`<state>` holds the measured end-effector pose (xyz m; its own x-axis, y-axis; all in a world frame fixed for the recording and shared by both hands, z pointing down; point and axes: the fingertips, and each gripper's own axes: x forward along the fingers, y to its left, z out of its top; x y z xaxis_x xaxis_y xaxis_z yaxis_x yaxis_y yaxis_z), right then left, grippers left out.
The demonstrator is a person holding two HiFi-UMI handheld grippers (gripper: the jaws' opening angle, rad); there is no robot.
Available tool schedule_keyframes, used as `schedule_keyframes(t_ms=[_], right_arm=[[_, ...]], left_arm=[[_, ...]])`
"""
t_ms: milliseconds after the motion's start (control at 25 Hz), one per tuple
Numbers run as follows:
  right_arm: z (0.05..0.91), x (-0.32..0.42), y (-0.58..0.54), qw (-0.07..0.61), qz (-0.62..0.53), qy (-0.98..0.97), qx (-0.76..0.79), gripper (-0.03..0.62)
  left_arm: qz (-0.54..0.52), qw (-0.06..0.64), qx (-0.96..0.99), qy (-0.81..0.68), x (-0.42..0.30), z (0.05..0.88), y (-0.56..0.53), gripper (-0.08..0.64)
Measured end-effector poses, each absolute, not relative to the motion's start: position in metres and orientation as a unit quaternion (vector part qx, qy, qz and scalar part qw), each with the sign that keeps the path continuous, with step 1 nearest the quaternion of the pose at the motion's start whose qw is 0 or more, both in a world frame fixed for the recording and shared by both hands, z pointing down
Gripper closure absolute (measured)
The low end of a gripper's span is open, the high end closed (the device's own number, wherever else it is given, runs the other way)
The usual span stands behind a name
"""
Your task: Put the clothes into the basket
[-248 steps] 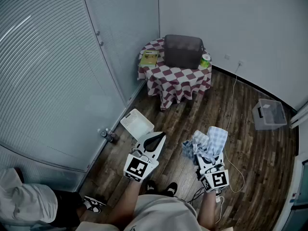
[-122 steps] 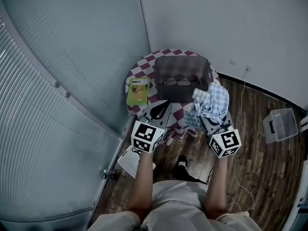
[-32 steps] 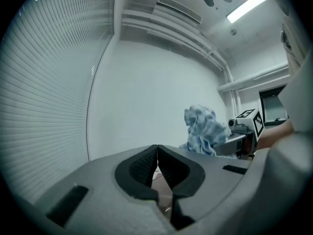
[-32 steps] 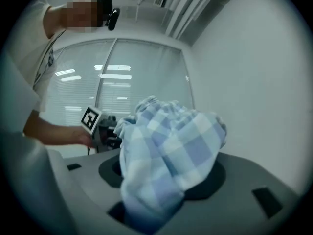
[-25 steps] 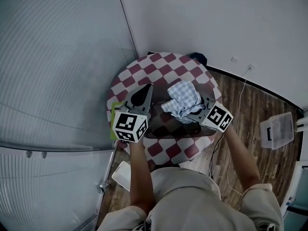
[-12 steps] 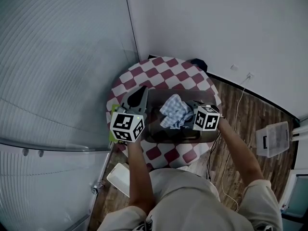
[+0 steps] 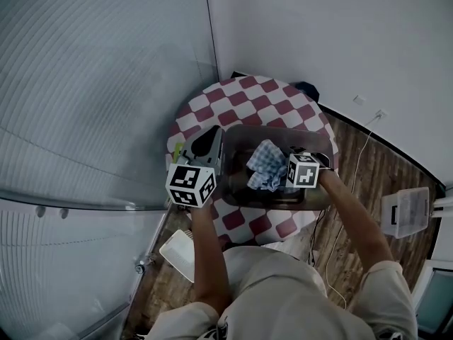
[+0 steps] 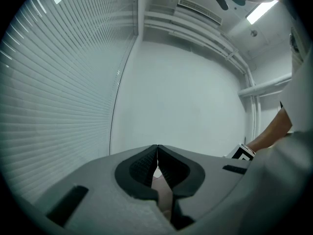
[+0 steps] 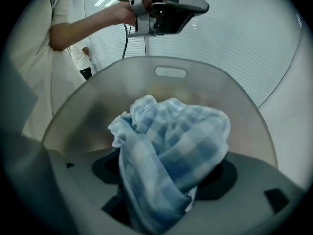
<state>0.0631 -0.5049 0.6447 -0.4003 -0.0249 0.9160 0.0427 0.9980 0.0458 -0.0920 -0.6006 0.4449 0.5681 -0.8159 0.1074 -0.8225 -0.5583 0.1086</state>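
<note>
Release looks to be the step in hand. Your right gripper [image 7: 287, 170] points steeply down into the basket [image 7: 269, 204]. Its jaws have just been opening and now stand wide, with the checked cloth [image 9: 176, 141] bunched between them, apparently no longer pinched.

Let the jaws go as wide as they will and give the fabric a moment to drop. Then lift straight up through the middle of the basket, so no fold snags on a pad and rides back out. If it clings, a small shake low inside the walls should free it; I would not drag it over the rim.

Your left gripper [image 8: 157, 153] is closed on nothing and held about level, just beside the basket's left wall over the left edge of the counter [image 7: 255, 94]. Keep it there, clear of the opening, ready to steady the basket if it shifts.

The cloth is a pale blue and white check, thin and soft, crumpled into a loose ball with deep folds. It sits inside the basket's walls; whether it touches the floor of the basket I cannot tell. The basket is grey with a handle slot [image 9: 170, 72] in its far wall, and it stands toward the near edge of the counter
</note>
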Motion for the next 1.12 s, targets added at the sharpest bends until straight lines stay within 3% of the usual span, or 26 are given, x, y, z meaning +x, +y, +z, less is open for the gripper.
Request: schedule_keyframes(t_ms=[120,880,1000,1120], right_arm=[[0.652,0.068,-0.512,0.565,-0.030,-0.824,0.007,0.204],[0.643,0.068,-0.530,0.526,-0.011,-0.845,0.098,0.202],[0.621,0.062,-0.546,0.469,-0.021,-0.867,0.168,0.202],[0.594,0.064,-0.563,0.362,-0.002,-0.893,0.267,0.202]], left_arm=[[0.019,0.069,0.876,-0.477,-0.098,0.444,-0.600,0.545],[0.035,0.068,0.887,-0.456,-0.081,0.453,-0.594,0.545],[0.042,0.069,0.889,-0.451,-0.074,0.457,-0.592,0.545],[0.049,0.067,0.893,-0.442,-0.065,0.461,-0.586,0.545]])
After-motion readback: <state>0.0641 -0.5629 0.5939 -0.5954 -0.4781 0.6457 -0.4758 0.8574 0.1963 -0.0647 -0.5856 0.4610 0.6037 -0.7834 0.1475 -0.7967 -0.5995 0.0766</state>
